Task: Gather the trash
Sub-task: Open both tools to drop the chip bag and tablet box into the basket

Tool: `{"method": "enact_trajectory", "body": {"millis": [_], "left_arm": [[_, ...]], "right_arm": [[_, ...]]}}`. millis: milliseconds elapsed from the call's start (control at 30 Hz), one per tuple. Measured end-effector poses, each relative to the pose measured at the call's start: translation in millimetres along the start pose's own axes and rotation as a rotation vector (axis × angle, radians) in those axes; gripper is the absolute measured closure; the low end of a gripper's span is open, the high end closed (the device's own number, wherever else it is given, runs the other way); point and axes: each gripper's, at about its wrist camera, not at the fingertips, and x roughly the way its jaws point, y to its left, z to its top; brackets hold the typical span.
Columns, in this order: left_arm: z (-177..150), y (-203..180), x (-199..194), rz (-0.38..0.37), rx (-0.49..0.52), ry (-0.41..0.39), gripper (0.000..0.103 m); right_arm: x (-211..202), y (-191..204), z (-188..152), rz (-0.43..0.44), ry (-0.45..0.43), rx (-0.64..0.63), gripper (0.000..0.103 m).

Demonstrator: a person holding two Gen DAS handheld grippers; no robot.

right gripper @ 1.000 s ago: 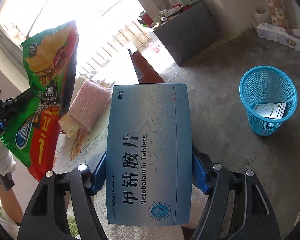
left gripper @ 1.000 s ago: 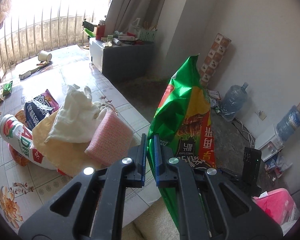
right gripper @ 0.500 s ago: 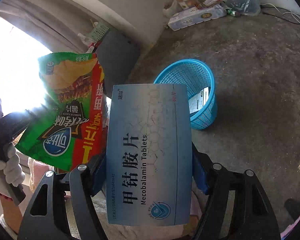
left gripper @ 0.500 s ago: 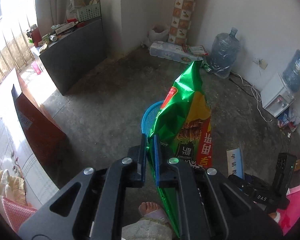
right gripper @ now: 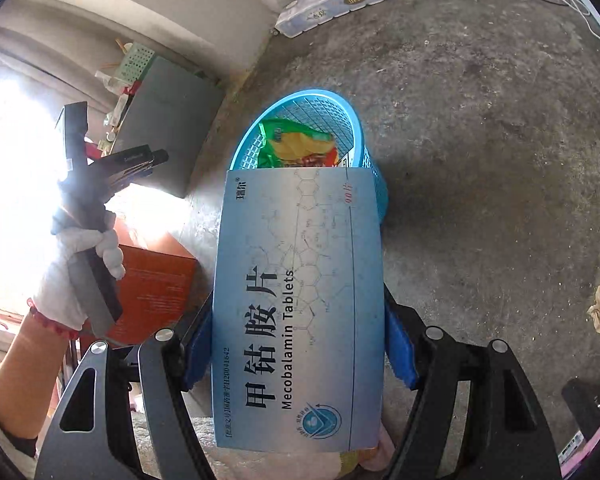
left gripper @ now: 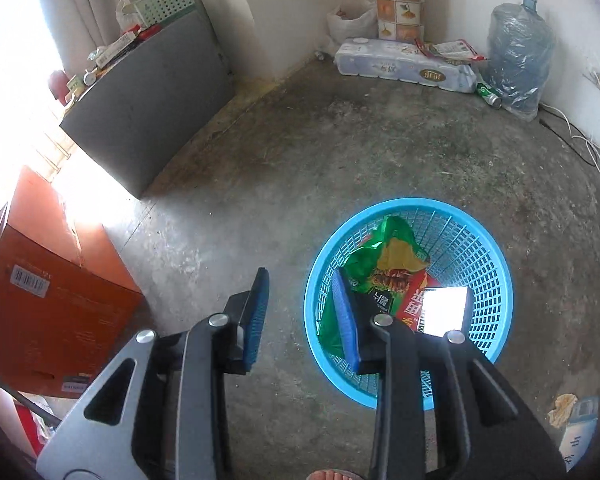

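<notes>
1. Left gripper [left gripper: 302, 314] jaws have just been opening, nothing between them now; green chip bag [left gripper: 384, 268], pinched a second ago, lies inside blue mesh basket [left gripper: 496, 264].
2. Right gripper [right gripper: 300, 354] stays clamped on Mecobalamin tablet box [right gripper: 298, 308], now near the basket's rim.
3. Basket stands on bare concrete floor [left gripper: 340, 152], open ground around; orange carton [left gripper: 56, 300] well apart.
</notes>
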Motion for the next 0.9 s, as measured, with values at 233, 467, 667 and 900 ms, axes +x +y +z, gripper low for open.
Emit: {"method": "enact_trajectory", "body": {"millis": [233,467,667,900], "left_arm": [[3.9,45.4,-37.3,-0.035,-0.082,0.001,0.072],[-6.3,100.9,-128.3,-0.166,-0.130,-0.024,0.060],[-54.5,173.1,-208.0,-0.214,-0.131,-0.040,0.055],[-130.6,252.7,-256.8,-0.154,-0.245,-0.036,0.055]], "right_arm": [[63.8,21.4,55.3,0.035,0.073,0.028,0.034],[185.5,49.9,119.5,-0.057,0.159,0.012,0.019],[250.7,37.9,128.8,-0.233,0.263,0.057,0.028],[315.5,26.3,130.4,-0.293,0.382,0.081,0.058]]}}
